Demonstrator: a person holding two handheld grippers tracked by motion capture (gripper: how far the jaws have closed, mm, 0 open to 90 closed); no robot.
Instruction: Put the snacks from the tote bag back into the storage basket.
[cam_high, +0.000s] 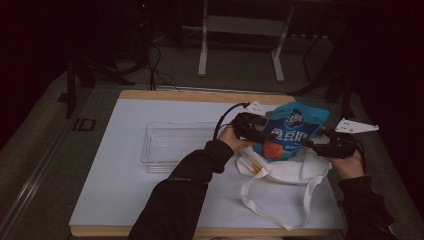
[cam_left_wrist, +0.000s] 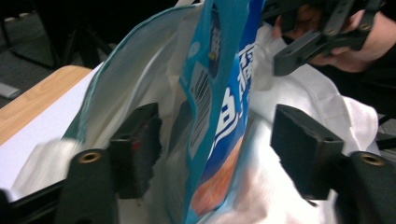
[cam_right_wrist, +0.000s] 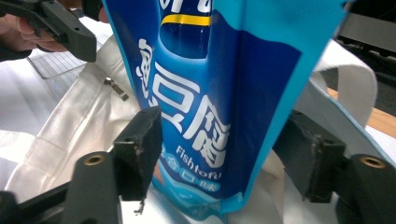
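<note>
Both grippers (cam_high: 250, 131) (cam_high: 320, 145) spread around blue pouch (cam_high: 292, 131) – white tote (cam_high: 285, 170) beneath, clear bin (cam_high: 170, 145) left.

Dim room, grey carpet (cam_high: 45, 130), white metal stand (cam_high: 240, 30) beyond wood-edged white table (cam_high: 125, 200).

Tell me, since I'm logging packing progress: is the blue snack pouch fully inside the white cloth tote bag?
No. The blue snack pouch stands upright, bottom end in the white cloth tote bag, most of it above the opening.
</note>
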